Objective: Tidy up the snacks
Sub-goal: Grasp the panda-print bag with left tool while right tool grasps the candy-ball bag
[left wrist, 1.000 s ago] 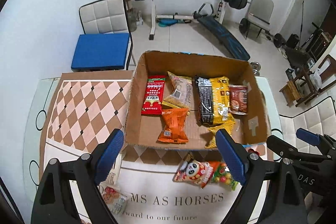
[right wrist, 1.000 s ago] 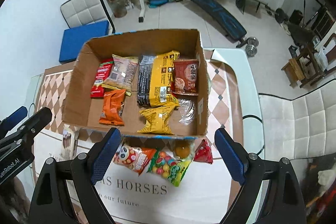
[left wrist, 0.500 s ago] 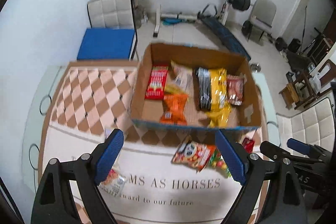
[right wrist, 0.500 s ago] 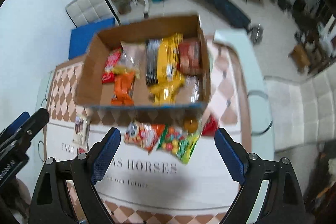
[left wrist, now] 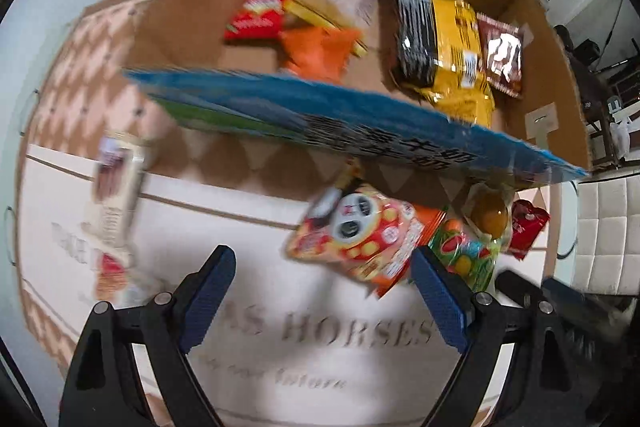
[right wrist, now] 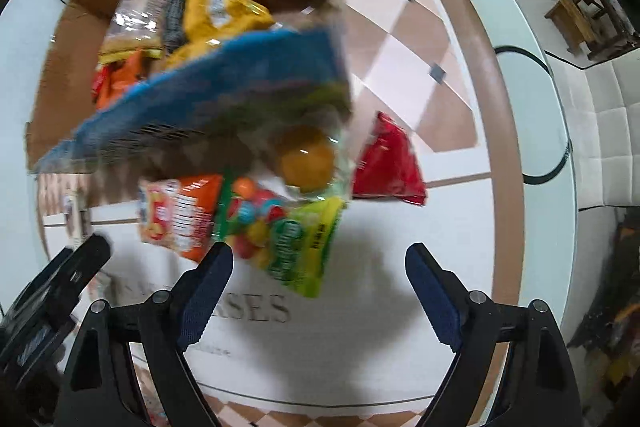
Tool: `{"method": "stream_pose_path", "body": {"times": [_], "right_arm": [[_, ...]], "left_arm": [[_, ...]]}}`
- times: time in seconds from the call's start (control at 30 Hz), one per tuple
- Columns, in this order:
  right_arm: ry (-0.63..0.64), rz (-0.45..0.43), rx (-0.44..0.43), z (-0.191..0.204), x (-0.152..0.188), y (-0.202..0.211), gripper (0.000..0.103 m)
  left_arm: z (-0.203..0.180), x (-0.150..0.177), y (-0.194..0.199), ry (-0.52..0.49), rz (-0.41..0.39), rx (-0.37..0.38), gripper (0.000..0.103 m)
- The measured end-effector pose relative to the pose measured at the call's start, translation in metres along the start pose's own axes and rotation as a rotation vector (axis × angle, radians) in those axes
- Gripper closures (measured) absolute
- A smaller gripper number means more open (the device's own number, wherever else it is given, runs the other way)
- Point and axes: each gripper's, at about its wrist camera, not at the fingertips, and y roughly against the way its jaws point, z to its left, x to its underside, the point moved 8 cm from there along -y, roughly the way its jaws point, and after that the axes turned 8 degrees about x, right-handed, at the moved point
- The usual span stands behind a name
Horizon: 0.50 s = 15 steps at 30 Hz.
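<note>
Both my left gripper (left wrist: 322, 293) and right gripper (right wrist: 320, 291) hung wide open, empty, over the tablecloth (right wrist: 360, 327), while loose snack packets (left wrist: 356, 239) lay just before the cardboard box (left wrist: 360, 115), some already inside.

Both claws have dropped close to the surface (right wrist: 400, 307), so the cardboard box (left wrist: 552, 39) and the loose packets now loom large. The right claw (right wrist: 316, 291), with nothing between its jaws, has just been closing a little above the green candy bag (right wrist: 304, 247); the left claw (left wrist: 320, 295) now hangs beside the panda packet (left wrist: 356, 231).
</note>
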Motion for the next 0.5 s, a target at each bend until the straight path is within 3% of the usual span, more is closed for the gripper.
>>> {"method": "stream_pose_path", "body": {"times": [0.2, 0.5], "right_arm": [[0.005, 0.014, 0.031, -0.017, 0.006, -0.010, 0.013], [0.121, 0.026, -0.061, 0.007, -0.005, -0.018, 0.013]], "left_arm": [[0.000, 0.012, -0.044, -0.035, 0.071, -0.061, 0.013], [0.059, 0.035, -0.015, 0.010, 0.117, -0.101, 0.011]]}}
